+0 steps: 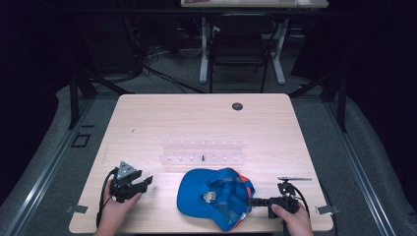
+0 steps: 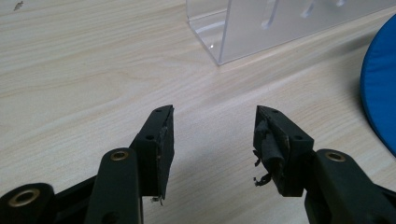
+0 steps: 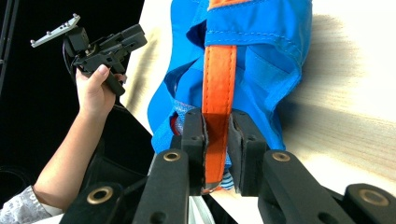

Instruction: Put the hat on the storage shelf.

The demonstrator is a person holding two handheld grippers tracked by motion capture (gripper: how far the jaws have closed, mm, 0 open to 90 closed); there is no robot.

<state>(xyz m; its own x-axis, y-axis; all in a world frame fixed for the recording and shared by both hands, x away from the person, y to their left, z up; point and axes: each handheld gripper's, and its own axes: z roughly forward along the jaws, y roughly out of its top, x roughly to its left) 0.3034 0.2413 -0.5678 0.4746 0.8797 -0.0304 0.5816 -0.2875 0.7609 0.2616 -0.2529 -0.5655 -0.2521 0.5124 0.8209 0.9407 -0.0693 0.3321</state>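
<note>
A blue cap (image 1: 211,196) with an orange strap (image 3: 218,79) lies upside down near the front edge of the wooden table (image 1: 196,118). My right gripper (image 1: 251,200) reaches in from the cap's right side. In the right gripper view its jaws (image 3: 217,116) are shut on the orange strap, with blue cloth (image 3: 261,42) bunched beyond. My left gripper (image 1: 146,181) is held to the left of the cap, apart from it. Its jaws (image 2: 215,112) stand open over bare wood with nothing between them. The cap's blue edge (image 2: 380,93) shows at the right of the left gripper view.
A clear acrylic rack (image 1: 201,152) with small pegs stands just behind the cap; its corner (image 2: 261,28) is ahead of my left gripper. A dark round grommet (image 1: 237,106) sits at the table's far side. A chair (image 1: 238,49) and desk legs stand beyond.
</note>
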